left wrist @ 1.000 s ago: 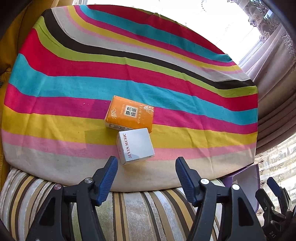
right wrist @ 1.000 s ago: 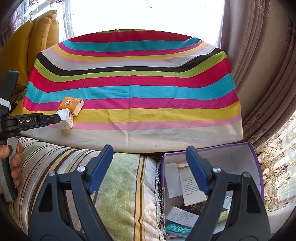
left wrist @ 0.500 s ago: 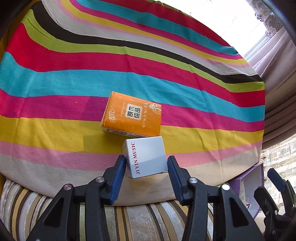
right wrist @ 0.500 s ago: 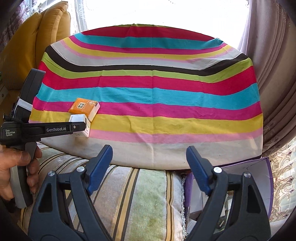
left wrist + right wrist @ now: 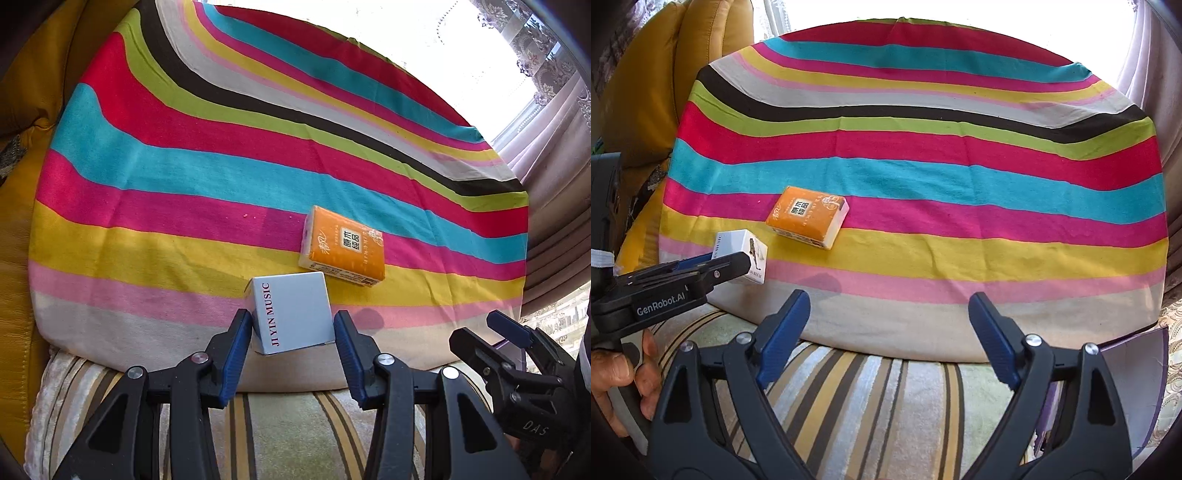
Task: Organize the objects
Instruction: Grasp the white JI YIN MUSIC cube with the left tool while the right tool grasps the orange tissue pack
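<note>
White box (image 5: 291, 314) marked "JI YIN MUSIC", pinched in my left gripper (image 5: 291, 332) at the near edge of the striped cloth (image 5: 221, 177).

I see the left pads pressed on both its sides, the box tilted. Just beyond it lies the orange tissue pack (image 5: 343, 247) with Chinese print (too small for me to read). My right gripper (image 5: 890, 325) is opening, jaws spread wide with nothing between them; from its camera the left gripper's arm reads "GenRobot.AI". A purple box (image 5: 1137, 369) sits at the right, beside the striped cushion (image 5: 868, 391).
</note>
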The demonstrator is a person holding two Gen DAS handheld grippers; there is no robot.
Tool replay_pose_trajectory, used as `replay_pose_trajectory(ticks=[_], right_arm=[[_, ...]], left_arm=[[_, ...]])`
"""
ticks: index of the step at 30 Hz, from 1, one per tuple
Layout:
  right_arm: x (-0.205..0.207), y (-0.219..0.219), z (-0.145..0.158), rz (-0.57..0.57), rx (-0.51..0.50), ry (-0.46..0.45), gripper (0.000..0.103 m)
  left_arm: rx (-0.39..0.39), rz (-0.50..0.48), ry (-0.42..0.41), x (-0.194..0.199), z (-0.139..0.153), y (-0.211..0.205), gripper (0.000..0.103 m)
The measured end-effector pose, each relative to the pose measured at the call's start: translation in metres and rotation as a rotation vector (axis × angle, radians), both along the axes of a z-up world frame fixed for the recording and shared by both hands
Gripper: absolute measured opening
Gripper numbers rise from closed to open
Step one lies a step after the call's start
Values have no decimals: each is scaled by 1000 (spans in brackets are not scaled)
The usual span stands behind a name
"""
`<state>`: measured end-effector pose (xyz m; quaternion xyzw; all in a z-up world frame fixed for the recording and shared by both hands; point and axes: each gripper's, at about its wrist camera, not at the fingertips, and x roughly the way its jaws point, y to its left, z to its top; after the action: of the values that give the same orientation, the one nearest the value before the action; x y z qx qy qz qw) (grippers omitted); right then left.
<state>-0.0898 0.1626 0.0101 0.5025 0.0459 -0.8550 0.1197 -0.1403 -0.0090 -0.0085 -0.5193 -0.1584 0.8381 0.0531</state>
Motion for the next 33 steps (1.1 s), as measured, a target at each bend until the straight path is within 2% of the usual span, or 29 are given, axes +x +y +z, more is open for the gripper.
replay_pose_trajectory(ticks=[4,9,15,25,33], right_arm=[[-13,-17,-11,-8,-25,-40,93],[-27,-41,-22,-15,-25,-68,94],[-43,-75,-32,-14,-7,-71,97],[-72,-101,-46,-61,47,-58,97],[-88,-108,-61,-76,86,-73,97]], left_arm=[[-13,52,38,7,4,-24,47],[40,108,49,11,-2,-43,47],[63,157,94,18,0,-56,47],[126,171,91,19,-7,-64,47],[121,166,91,18,-8,-63,47]])
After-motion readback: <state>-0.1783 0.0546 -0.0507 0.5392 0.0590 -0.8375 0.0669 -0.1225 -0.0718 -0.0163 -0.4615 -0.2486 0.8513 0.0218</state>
